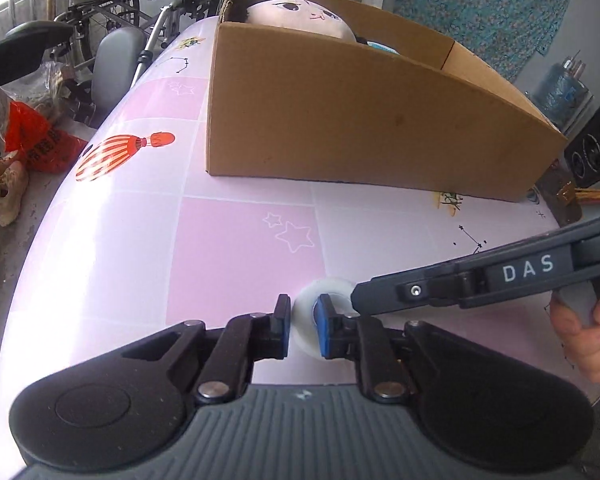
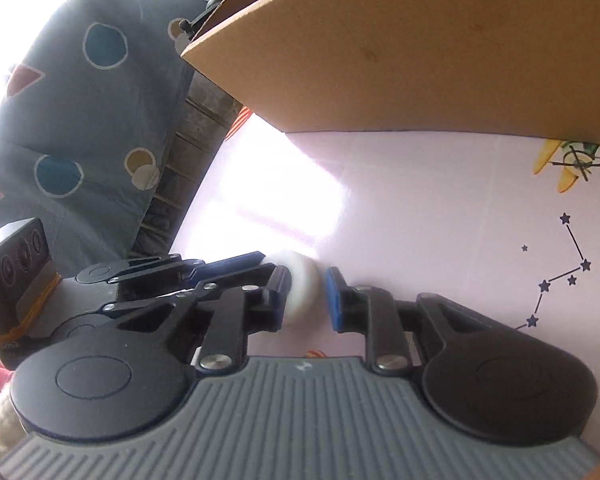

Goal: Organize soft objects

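Note:
A small white soft ring (image 1: 320, 286) lies on the pink tablecloth (image 1: 220, 240) near its front edge. My left gripper (image 1: 303, 312) is shut on the ring's rim, with one pad on each side of it. My right gripper (image 1: 356, 300) comes in from the right, held by a hand (image 1: 588, 332), and its tip touches the ring. In the right wrist view the ring (image 2: 300, 280) sits between the right gripper's (image 2: 306, 300) jaws, which are open; the blue right pad (image 2: 334, 300) stands off it. A cardboard box (image 1: 360, 120) behind holds a plush doll (image 1: 300, 12).
The box wall (image 2: 420, 60) looms close above the right gripper. A wheelchair (image 1: 120, 20) and red bags (image 1: 36, 144) stand off the table's left edge. A speaker (image 1: 596, 148) and a water bottle (image 1: 560, 88) sit at the right.

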{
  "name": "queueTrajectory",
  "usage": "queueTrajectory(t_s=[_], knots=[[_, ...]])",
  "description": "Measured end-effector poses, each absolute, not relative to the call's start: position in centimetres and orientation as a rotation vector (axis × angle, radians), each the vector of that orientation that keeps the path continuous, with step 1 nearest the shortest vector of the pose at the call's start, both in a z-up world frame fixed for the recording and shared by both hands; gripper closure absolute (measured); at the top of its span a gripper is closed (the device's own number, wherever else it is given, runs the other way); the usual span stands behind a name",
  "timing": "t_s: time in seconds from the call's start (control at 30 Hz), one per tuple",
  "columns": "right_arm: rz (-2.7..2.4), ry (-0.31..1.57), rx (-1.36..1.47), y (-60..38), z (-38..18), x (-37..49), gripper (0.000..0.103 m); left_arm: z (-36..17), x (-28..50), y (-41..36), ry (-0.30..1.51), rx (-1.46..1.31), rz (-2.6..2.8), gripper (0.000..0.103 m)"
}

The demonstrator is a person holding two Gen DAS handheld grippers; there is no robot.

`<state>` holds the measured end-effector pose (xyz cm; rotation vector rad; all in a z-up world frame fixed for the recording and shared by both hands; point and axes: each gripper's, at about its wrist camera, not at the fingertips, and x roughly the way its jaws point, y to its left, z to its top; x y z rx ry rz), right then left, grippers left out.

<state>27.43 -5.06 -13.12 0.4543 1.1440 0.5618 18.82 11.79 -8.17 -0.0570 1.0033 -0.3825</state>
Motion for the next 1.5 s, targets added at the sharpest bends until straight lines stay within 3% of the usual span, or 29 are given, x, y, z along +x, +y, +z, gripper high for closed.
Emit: queueTrajectory(t_s=[0.2,0.33,0.47,0.73,1.0,1.33,1.43,1.5], knots=[[0.524,1.038,0.434,-4.4,-13.3,27.0,0.099,-8.2,18.0,10.9,0.982,-0.051,-0.387,0.090],[0.521,0.940,0.438,-6.0,-11.3,25.6,0.100,-6.6,17.9,10.5,0.967,-0.089,-0.399,0.090],[0.526,0.798,0.440,-10.1,-6.1,24.7,0.100,-0.9,18.4,7.7,0.838,-0.070,-0.492,0.090],[0.255,0.651,0.275,-22.6,2.1,34.6,0.100,5.5,32.4,-5.0,0.741,0.031,-0.682,0.090],[0.033,0.862,0.258,-30.6,-2.9,48.4,0.102,0.7,47.6,-18.2,0.890,0.224,-0.684,0.090],[0.034,0.773,0.188,-32.4,-2.8,45.9,0.101,-8.0,52.5,-22.1,1.017,0.149,-0.606,0.087],[0.049,0.768,0.169,-32.1,-2.4,44.5,0.101,-7.6,51.6,-22.2,0.991,0.212,-0.578,0.068],[0.050,0.772,0.163,-31.8,-2.0,43.8,0.097,-5.6,50.2,-21.5,0.965,0.259,-0.577,0.069]])
